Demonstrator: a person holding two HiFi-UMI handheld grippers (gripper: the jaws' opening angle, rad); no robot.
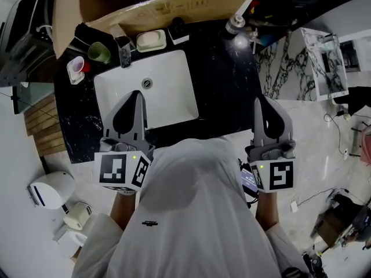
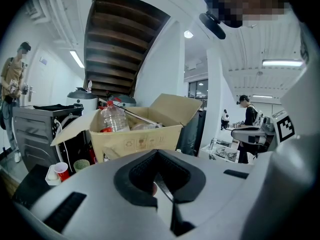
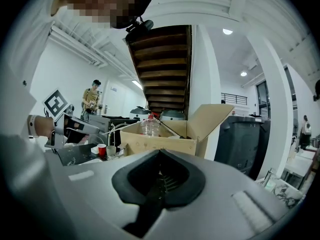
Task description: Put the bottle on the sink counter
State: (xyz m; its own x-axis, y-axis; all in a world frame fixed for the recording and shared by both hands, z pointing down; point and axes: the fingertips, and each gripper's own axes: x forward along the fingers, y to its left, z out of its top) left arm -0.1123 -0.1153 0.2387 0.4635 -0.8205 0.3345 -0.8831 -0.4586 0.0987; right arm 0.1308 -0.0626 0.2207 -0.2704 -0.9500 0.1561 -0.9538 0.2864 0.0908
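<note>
A clear plastic bottle (image 2: 112,118) with a red cap stands in an open cardboard box (image 2: 135,139) behind the sink; the right gripper view shows the same bottle (image 3: 149,125). From the head view the box (image 1: 168,7) lies along the far edge of the black counter (image 1: 223,80). My left gripper (image 1: 137,95) hovers over the white sink basin (image 1: 168,80), jaws together and empty. My right gripper (image 1: 259,100) hangs over the counter's near right corner, also shut and empty. Both point toward the box.
Behind the sink stand a green cup (image 1: 99,52), a pink cup (image 1: 76,68), a faucet (image 1: 124,52) and a soap dish (image 1: 151,40). A clear bottle-like thing with a grey top (image 1: 235,25) stands at the counter's far right. A marble panel (image 1: 324,62) leans on the right.
</note>
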